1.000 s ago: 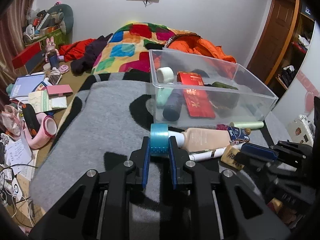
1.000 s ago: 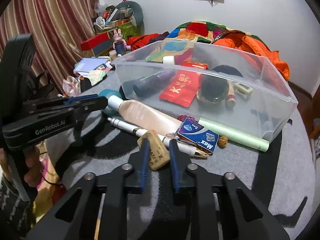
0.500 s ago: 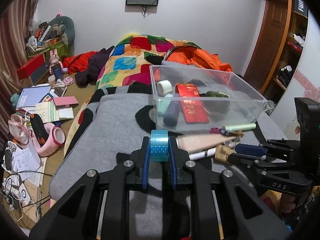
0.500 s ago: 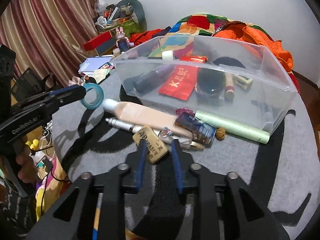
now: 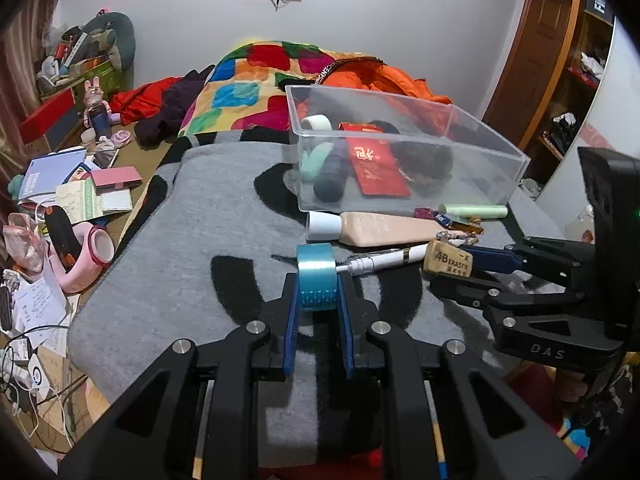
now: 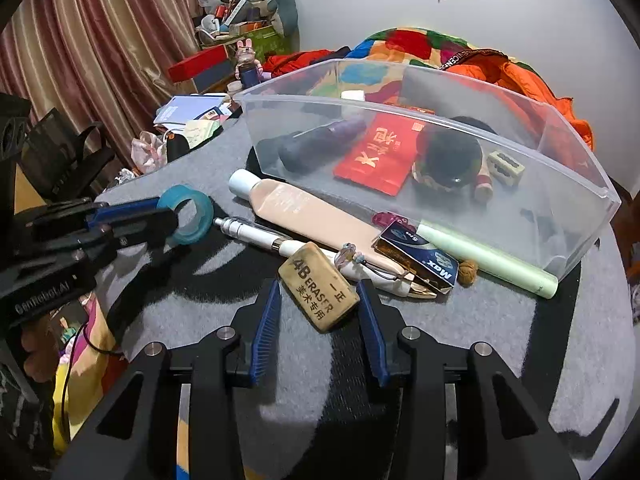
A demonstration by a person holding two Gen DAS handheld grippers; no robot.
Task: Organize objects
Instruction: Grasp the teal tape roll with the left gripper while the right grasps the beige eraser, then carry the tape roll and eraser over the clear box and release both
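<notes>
Left wrist view shows the left gripper (image 5: 317, 294) low in the centre of the frame, its blue pads pinching a roll of blue tape (image 5: 316, 280) that stands on edge between them, above the grey blanket (image 5: 208, 240). Right of centre sits the clear plastic bin (image 5: 404, 152), holding a red packet (image 5: 376, 166), a dark tube and a pale green one. Along the bin's near wall lie a beige tube (image 5: 380, 228) with a white cap, a white pen (image 5: 380, 260) and a tan eraser (image 5: 448, 258) marked 4B. The right gripper (image 5: 460, 264) reaches in from the right edge, its fingers either side of that eraser. Right wrist view has the right gripper (image 6: 318, 304) at lower centre, its jaws spread and having just been opening — the eraser (image 6: 320, 290) lies between the blue pads without either pad pressing on it, resting on the blanket (image 6: 500, 320) and touching the pen (image 6: 256, 234). Behind it are the beige tube (image 6: 304, 216), a small blue box (image 6: 420, 258) and a light green stick (image 6: 484, 256) just beside the bin (image 6: 560, 160). At the left of this frame the left gripper (image 6: 168, 216) holds the tape (image 6: 188, 214) — clear of the blanket, near the tube's white cap.
</notes>
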